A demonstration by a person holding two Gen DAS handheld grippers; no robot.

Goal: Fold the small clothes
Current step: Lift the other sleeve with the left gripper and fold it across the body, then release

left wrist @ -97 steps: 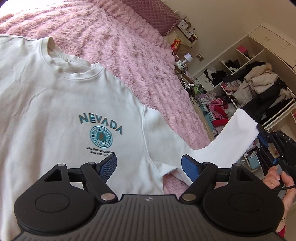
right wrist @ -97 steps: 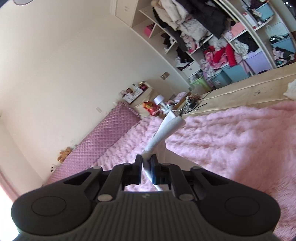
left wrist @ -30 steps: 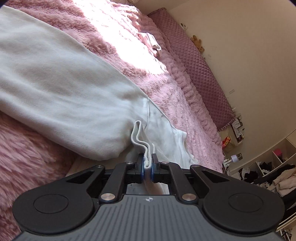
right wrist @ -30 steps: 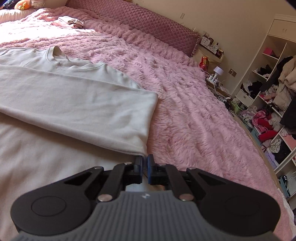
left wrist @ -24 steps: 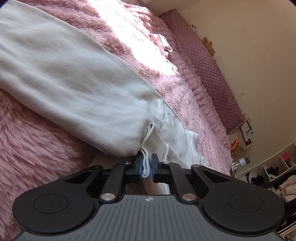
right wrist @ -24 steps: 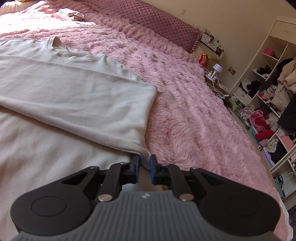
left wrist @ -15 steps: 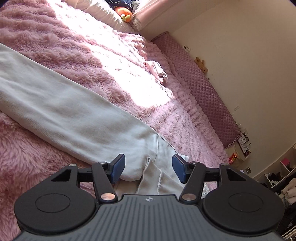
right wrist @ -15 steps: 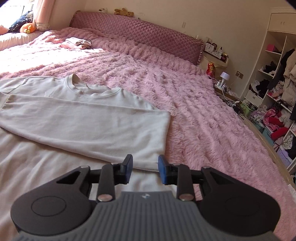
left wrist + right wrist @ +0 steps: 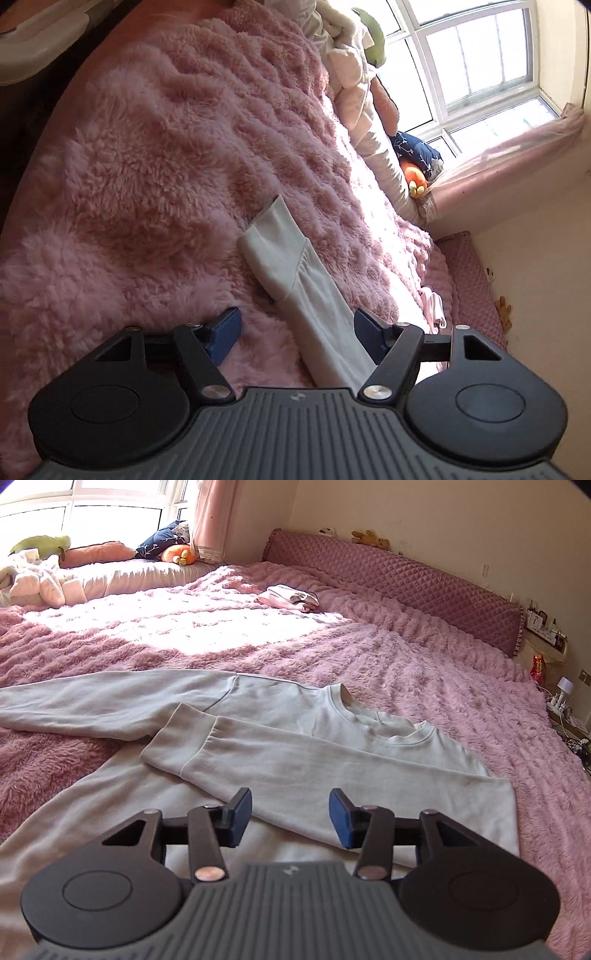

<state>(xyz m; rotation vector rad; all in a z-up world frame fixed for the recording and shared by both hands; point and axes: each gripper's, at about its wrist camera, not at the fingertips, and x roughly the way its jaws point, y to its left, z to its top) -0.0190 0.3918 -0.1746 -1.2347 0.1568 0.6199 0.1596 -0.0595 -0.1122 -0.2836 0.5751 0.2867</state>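
Both grippers have let go since the earlier frames. My right gripper (image 9: 290, 821), which pinched the fold of the sleeve one second ago, now has its fingers wide apart and holds nothing; it hovers just above the white sweatshirt (image 9: 110, 830). My left gripper (image 9: 295, 338) was clamped on a bunch of white cloth one second ago; now its fingers are also spread and empty, and it has turned toward the other sleeve (image 9: 295, 280), which lies straight on the pink fluffy blanket (image 9: 147, 166).

In the right wrist view, the folded sleeve (image 9: 314, 753) lies across the chest of the sweatshirt, below the collar (image 9: 373, 720), with its cuff (image 9: 177, 734) pointing to the window side. So I judge the first sleeve fold is done. The second sleeve still reaches out from the sweatshirt onto the blanket, not folded.

In the left wrist view, this sleeve passes between the open fingers, nearer to the right-hand pad, and its cuff (image 9: 273, 240) is further ahead of the gripper. I cannot tell if a pad already touches the cloth.

Compared with three seconds ago, the printed front is no longer seen; the sleeve covers it. I think the next step is to take this second sleeve and bring it over the chest too.
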